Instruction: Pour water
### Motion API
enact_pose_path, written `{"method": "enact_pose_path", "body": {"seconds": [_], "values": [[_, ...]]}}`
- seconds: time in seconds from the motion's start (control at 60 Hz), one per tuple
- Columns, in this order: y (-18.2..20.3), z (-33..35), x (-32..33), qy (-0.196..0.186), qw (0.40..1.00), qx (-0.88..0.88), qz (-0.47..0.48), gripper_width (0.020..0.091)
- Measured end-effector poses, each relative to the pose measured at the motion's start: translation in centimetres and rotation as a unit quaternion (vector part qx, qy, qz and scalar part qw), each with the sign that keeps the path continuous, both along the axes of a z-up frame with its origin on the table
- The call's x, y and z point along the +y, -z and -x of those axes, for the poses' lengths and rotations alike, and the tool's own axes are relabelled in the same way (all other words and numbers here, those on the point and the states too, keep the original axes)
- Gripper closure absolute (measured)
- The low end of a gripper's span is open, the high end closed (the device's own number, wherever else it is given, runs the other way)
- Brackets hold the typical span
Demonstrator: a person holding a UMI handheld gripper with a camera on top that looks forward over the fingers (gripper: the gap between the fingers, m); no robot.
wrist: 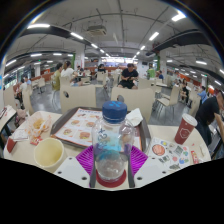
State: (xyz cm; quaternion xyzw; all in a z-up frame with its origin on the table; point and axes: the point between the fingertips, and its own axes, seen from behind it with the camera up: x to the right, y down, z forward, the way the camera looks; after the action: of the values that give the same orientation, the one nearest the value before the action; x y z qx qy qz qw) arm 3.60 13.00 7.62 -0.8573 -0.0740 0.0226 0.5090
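A clear plastic water bottle (pixel 112 148) with a blue cap (pixel 115 111) stands upright between my fingers, on a red coaster-like base (pixel 111 181). My gripper (pixel 111 163) is shut on the bottle, with both purple pads (pixel 87 159) pressing its sides. A yellow cup (pixel 48 152) sits on the white table (pixel 25 172) to the left of the fingers. A red cup (pixel 185 128) stands to the right, beyond the fingers.
A brown tray (pixel 82 126) with papers lies behind the bottle. Snack packets (pixel 36 126) lie at the left, stickers (pixel 172 153) at the right. Beyond the table are desks, chairs and seated people (pixel 128 76); a person's arm (pixel 211 108) shows at the far right.
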Motion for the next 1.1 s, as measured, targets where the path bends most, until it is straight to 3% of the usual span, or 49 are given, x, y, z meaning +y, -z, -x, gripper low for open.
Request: {"method": "enact_pose_path", "body": {"seconds": [0.15, 0.3, 0.333, 0.383, 0.4, 0.433, 0.5, 0.75, 1.1], "values": [[0.3, -0.4, -0.3, 0.009, 1.0, 0.002, -0.018, 0.0643], [0.8, -0.7, -0.5, 0.024, 1.0, -0.002, 0.006, 0.0524], [1.3, -0.8, -0.9, 0.03, 0.999, -0.006, 0.026, 0.0454], [1.3, -0.7, -1.7, 0.033, 0.999, -0.003, 0.041, 0.025], [1.2, -0.6, -2.0, 0.034, 0.998, -0.003, 0.045, 0.0243], [0.8, -0.6, -2.7, 0.04, 0.998, -0.003, 0.051, 0.0287], [-0.2, -0.9, -4.5, 0.058, 0.996, -0.011, 0.066, 0.0244], [-4.8, 2.0, -15.6, 0.115, 0.987, -0.012, 0.115, 0.0253], [-8.3, 7.4, -23.8, 0.116, 0.986, -0.022, 0.117, 0.0256]]}}
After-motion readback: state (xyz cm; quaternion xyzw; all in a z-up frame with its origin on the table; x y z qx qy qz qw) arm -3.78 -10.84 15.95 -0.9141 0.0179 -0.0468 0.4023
